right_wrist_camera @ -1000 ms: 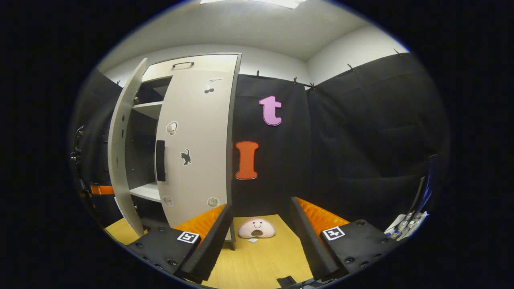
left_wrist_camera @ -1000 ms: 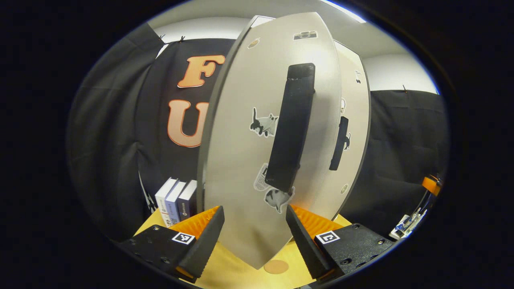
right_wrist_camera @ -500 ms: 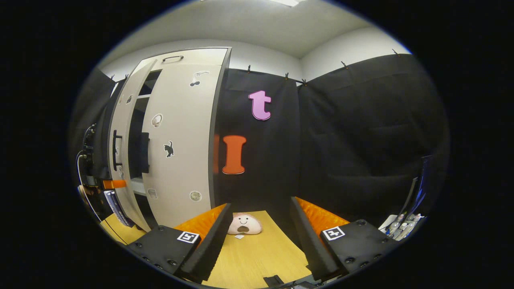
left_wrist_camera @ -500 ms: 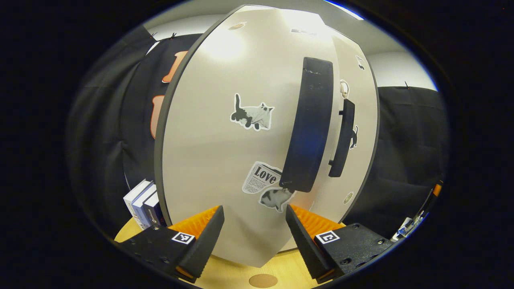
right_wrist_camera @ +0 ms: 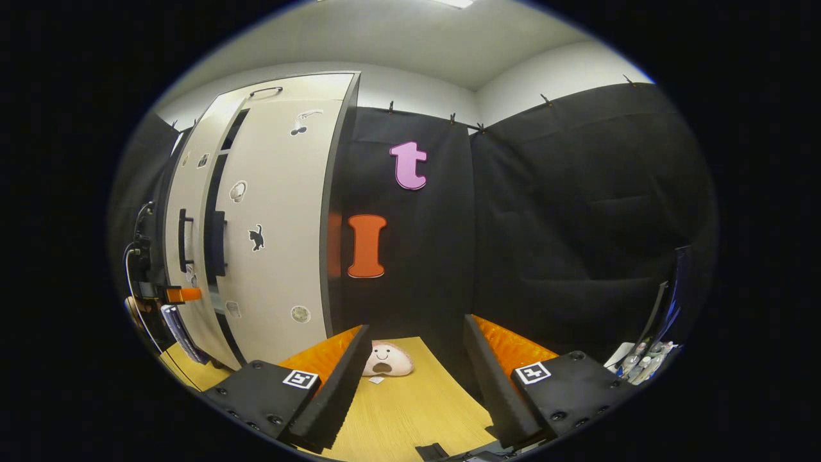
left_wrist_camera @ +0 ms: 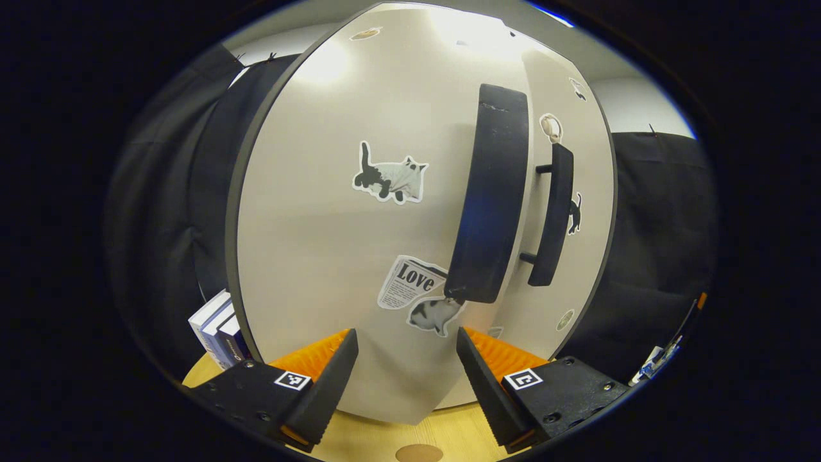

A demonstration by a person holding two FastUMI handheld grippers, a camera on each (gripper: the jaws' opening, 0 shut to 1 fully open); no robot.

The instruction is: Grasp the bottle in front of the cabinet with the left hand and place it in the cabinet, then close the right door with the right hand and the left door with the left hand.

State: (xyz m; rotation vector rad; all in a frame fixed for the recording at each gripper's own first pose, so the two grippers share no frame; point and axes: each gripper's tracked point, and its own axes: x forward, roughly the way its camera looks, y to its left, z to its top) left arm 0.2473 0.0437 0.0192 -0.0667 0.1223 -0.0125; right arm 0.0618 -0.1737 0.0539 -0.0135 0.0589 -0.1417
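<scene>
A: Left gripper view. Left gripper (left_wrist_camera: 405,366) has its fingers spread apart with nothing between them, close up against the face of the left door (left_wrist_camera: 333,256). The door's black handle (left_wrist_camera: 490,199) sits up and right of the fingers. Right door (left_wrist_camera: 580,212) lies just beyond, with its own handle (left_wrist_camera: 550,215).

B: Bottle?

A: Cannot tell where; the doors cover the cabinet's inside. Books (left_wrist_camera: 215,324) stand on the wooden table (left_wrist_camera: 385,439) by the door's left edge.

B: Right gripper view?

A: Right gripper (right_wrist_camera: 414,369) is spread too, holding nothing, well apart from the cabinet (right_wrist_camera: 256,218). A dark slit shows between the two doors. A pink plush (right_wrist_camera: 387,360) lies on the table beyond its fingers.
</scene>
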